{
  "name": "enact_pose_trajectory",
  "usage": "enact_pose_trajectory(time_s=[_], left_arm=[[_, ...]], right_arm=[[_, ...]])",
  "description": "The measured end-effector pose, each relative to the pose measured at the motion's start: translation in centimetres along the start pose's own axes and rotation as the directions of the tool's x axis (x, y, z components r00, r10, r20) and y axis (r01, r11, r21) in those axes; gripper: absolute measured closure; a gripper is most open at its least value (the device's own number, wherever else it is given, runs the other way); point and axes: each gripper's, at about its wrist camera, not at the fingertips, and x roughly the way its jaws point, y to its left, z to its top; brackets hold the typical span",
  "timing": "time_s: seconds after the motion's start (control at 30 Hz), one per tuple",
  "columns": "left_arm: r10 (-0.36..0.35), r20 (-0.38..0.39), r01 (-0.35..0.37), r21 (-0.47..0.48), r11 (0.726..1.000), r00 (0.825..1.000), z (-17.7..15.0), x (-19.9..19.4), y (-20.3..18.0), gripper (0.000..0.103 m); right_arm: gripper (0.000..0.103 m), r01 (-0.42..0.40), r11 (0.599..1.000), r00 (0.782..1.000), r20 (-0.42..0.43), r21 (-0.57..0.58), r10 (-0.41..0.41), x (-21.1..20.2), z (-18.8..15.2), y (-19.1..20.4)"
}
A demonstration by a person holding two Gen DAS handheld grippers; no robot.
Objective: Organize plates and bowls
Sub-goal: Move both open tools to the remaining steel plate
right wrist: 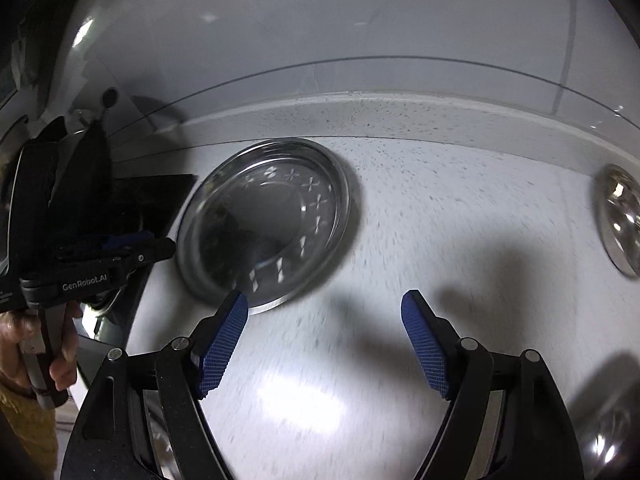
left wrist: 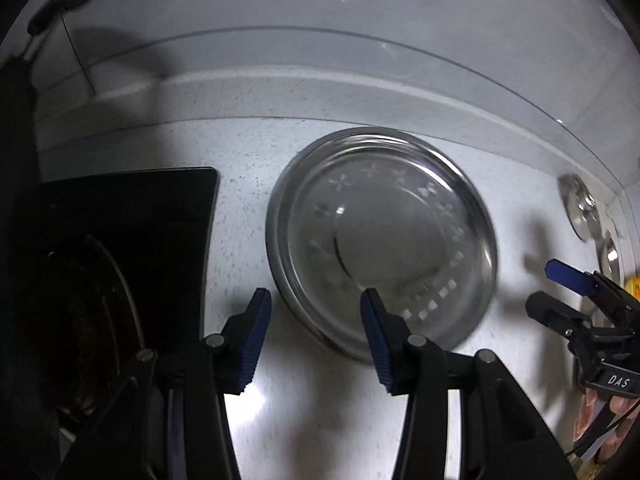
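Note:
A clear glass plate [left wrist: 380, 240] with an etched cross pattern lies flat on the white speckled counter [left wrist: 248, 152]. My left gripper [left wrist: 315, 296] hangs open over the counter at the plate's near-left rim; its right finger overlaps the rim and nothing sits between the pads. At the right of that view my right gripper [left wrist: 545, 287] is open too. In the right wrist view the same plate [right wrist: 264, 220] lies up and left of my right gripper [right wrist: 325, 296], whose left fingertip sits at the plate's near edge. My left gripper [right wrist: 152, 246] shows at the left, held by a hand.
A black cooktop [left wrist: 120, 240] borders the plate on the left. A raised counter ledge and a clear splash panel [left wrist: 360, 48] close off the back. More small glass dishes [right wrist: 620, 220] sit at the right, and another glass piece [right wrist: 612, 420] at the lower right.

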Motion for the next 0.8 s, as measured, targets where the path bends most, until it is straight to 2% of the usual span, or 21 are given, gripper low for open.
enact_pose_trajectory(time_s=[0.33, 0.43, 0.57, 0.67, 0.77, 0.8], left_arm=[[-0.014, -0.038, 0.011, -0.075, 0.997, 0.999, 1.5, 3.4, 2.1, 0.059], [-0.022, -0.027, 0.02, -0.08, 0.997, 0.999, 1.4, 3.1, 2.6, 0.059], [-0.048, -0.019, 0.047, -0.067, 0.997, 0.999, 2.2, 2.8, 2.6, 0.059], [-0.055, -0.011, 0.054, -0.076, 0.996, 0.998, 2.3, 2.7, 3.1, 0.071], [0.006, -0.011, -0.007, -0.069, 0.998, 1.0, 2.5, 2.7, 3.4, 0.091], [0.006, -0.013, -0.007, -0.067, 0.998, 1.0, 2.4, 2.6, 3.5, 0.092]], right_arm=[[0.031, -0.049, 0.999, 0.997, -0.05, 0.02, 0.05, 5.0, 2.8, -0.8], [0.04, -0.077, 0.997, 0.995, -0.068, 0.028, 0.078, 5.9, 3.2, -0.8], [0.06, -0.084, 0.996, 0.994, -0.075, 0.017, 0.085, 6.4, 3.4, -0.8], [0.076, -0.094, 0.995, 0.992, -0.087, 0.01, 0.095, 6.6, 3.5, -0.8], [0.083, -0.083, 0.997, 0.993, -0.089, -0.005, 0.082, 6.6, 3.5, -1.2], [0.087, -0.074, 0.997, 0.993, -0.089, -0.008, 0.073, 6.6, 3.4, -1.3]])
